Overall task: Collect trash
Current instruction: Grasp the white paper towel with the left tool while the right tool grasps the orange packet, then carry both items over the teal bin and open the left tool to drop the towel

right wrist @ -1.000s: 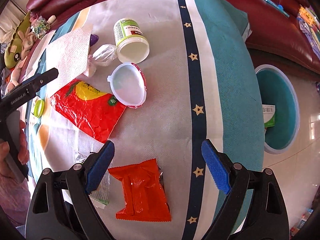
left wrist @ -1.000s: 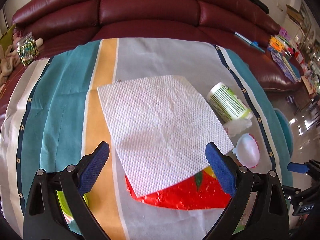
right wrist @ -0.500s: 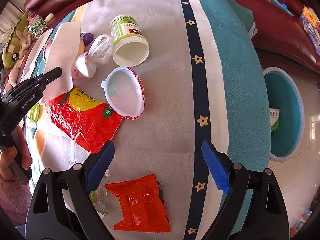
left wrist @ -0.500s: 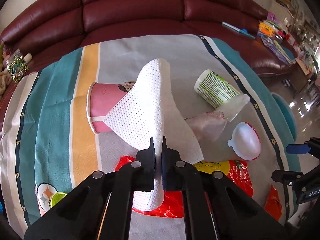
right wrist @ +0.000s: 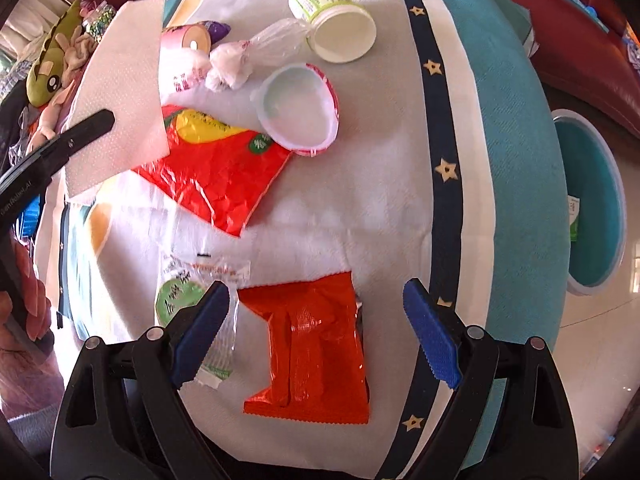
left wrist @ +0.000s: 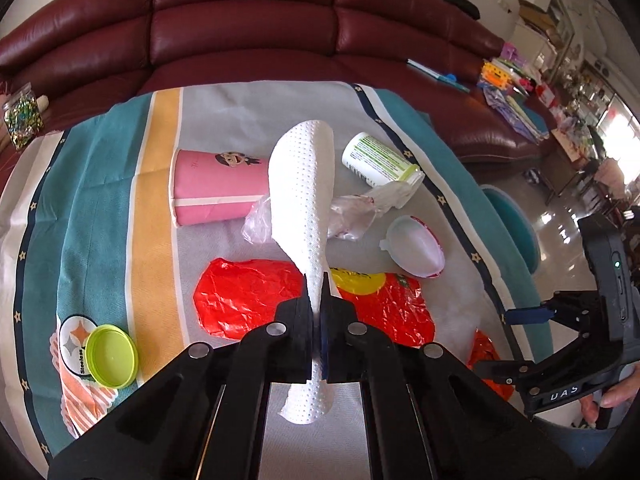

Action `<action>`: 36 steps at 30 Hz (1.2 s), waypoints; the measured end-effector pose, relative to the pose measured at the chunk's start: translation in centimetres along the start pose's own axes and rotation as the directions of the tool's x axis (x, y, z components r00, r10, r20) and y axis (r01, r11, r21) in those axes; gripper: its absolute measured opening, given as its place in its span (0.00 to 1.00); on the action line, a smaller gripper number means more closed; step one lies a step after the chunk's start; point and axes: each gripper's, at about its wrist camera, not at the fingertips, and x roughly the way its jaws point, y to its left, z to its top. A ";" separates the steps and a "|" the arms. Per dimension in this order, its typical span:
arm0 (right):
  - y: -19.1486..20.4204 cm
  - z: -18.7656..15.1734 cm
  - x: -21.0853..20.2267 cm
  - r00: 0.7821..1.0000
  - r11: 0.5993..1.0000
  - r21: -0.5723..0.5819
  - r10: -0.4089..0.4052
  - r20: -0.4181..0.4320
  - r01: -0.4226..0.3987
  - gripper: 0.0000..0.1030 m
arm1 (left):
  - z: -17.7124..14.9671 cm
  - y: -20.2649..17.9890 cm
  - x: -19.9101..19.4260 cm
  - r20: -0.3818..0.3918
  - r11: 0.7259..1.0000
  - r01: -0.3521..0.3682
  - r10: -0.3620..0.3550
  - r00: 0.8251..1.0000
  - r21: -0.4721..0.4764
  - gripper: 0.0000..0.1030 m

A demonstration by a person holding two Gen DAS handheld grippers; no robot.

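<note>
Paper towel (left wrist: 304,184) now off pink cup (left wrist: 216,188)

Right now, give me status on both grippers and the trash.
Left gripper shut on paper towel, lifted. Right gripper open over small orange wrapper. Nothing in the way.

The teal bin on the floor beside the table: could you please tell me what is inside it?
Inside the teal bin one white-and-green package rests against the wall. The table edge covers the bin's near side, so anything there is hidden.
</note>
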 end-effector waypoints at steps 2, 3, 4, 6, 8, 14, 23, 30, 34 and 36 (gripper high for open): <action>-0.2 -1.0 0.5 1.000 1.000 0.003 0.001 -0.019 -0.001 0.82 | 0.0 -0.3 -0.1 0.004 1.000 0.007 -0.007 1.000 0.002 0.02; -0.3 -1.4 0.7 1.000 1.000 0.001 -0.003 -0.021 0.003 0.82 | -0.1 -0.4 -0.2 0.005 1.000 0.009 -0.009 1.000 0.002 0.02; -0.5 -1.9 0.9 1.000 1.000 0.000 -0.005 -0.021 0.005 0.80 | -0.1 -0.4 -0.2 0.006 1.000 0.011 -0.011 1.000 0.001 0.02; -0.7 -2.4 1.2 1.000 1.000 0.004 0.018 -0.017 -0.017 0.56 | -0.1 -0.6 -0.4 0.011 1.000 0.017 -0.017 1.000 -0.002 0.02; -1.0 -2.7 1.3 0.999 0.999 0.011 0.042 -0.002 -0.042 0.39 | -0.1 -0.8 -0.8 0.017 1.000 0.022 -0.022 1.000 -0.005 0.02; -1.9 -2.9 -0.9 0.995 0.998 0.014 0.057 0.083 -0.058 0.12 | 0.4 -2.1 -2.0 0.035 0.999 0.037 -0.037 0.999 0.006 0.02; -6.3 -0.7 -6.1 0.975 0.994 0.094 0.032 0.220 -0.053 0.12 | 2.3 -6.4 -2.3 0.046 0.995 0.080 -0.082 0.996 0.051 0.03; -12.9 -0.2 -9.7 0.951 0.981 0.184 0.008 0.308 -0.067 0.12 | 4.2 -11.6 -0.8 0.022 0.987 0.124 -0.127 0.992 0.104 0.03; -16.7 -0.5 -11.2 0.934 0.965 0.247 -0.009 0.358 -0.085 0.12 | 5.3 -15.4 0.4 0.002 0.977 0.147 -0.149 0.989 0.156 0.03; -18.7 -0.8 -11.8 0.925 0.955 0.280 -0.017 0.379 -0.097 0.12 | 5.9 -17.4 1.0 -0.011 0.970 0.160 -0.161 0.987 0.182 0.03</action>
